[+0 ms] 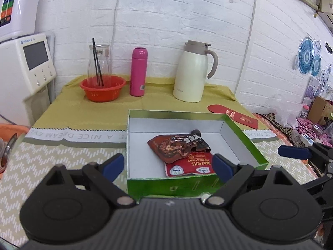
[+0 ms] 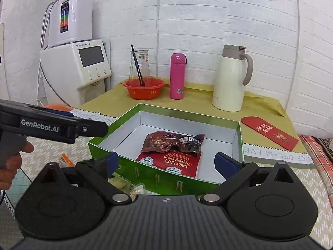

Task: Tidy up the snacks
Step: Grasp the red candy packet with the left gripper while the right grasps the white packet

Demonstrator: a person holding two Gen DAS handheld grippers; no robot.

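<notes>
**Both grippers empty above the snack box, more snacks waiting at its near left corner**

Starting at the left: my left gripper [image 1: 167, 167] hangs over the near edge of the green box [image 1: 187, 184], blue pads spread wide with nothing between them. From the right wrist view I can also see it side-on, held in a hand [image 2: 10, 158].

In the middle of the box lie two packets: a brown snack pouch [image 2: 172, 142] resting partly on top of a red nuts packet [image 2: 172, 162], both flat on the white floor, towards the near wall.

Just outside the box's near left corner, small loose snacks [image 2: 133, 189] show, partly hidden by my right gripper [image 2: 165, 163], whose jaws also stand fully apart and empty.

I judge the next step is fetching one of those loose snacks. To do it well, I would tip down over one piece only, close on its middle, then lift clear of the box wall before carrying it in beside the packets.

On the far right lies a red envelope [image 2: 270, 133].
</notes>
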